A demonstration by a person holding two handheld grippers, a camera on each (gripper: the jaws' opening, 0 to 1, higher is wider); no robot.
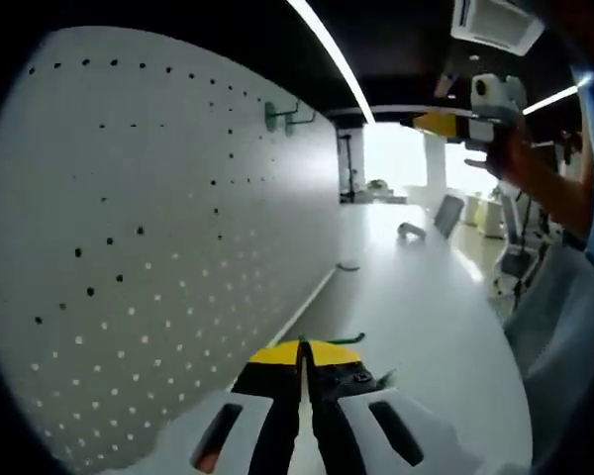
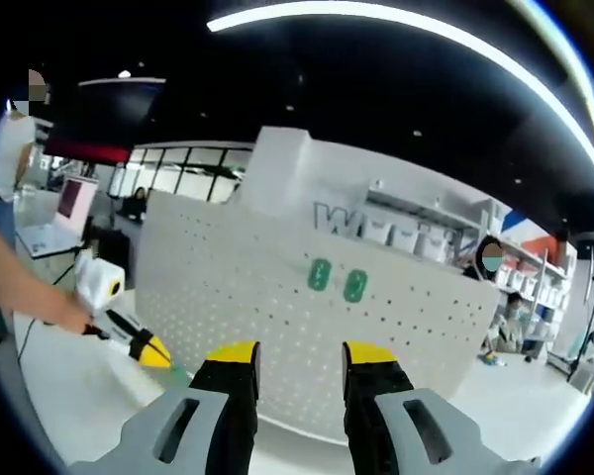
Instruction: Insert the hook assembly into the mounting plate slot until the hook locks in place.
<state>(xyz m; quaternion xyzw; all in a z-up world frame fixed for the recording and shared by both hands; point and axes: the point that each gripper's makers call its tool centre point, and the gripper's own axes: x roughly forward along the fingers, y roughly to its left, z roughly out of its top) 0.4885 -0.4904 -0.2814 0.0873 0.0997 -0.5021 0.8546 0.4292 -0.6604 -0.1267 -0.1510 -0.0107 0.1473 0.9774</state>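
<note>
Two green hooks point(image 2: 338, 280) sit side by side on the white pegboard point(image 2: 277, 327), already mounted, upper middle of the board in the right gripper view; in the left gripper view they show far up the board point(image 1: 280, 116). Another green hook point(image 1: 345, 339) lies on the white table point(image 1: 406, 297) just beyond the left gripper point(image 1: 302, 348), whose jaws are clenched tight together with nothing visible between them. Right gripper point(image 2: 299, 354) is released, jaws apart and empty, facing the pegboard. Left gripper point(image 2: 156, 352) shows at left, held by a hand point(image 2: 74, 319), tip near a green piece on the table. No containers visible.
</note>
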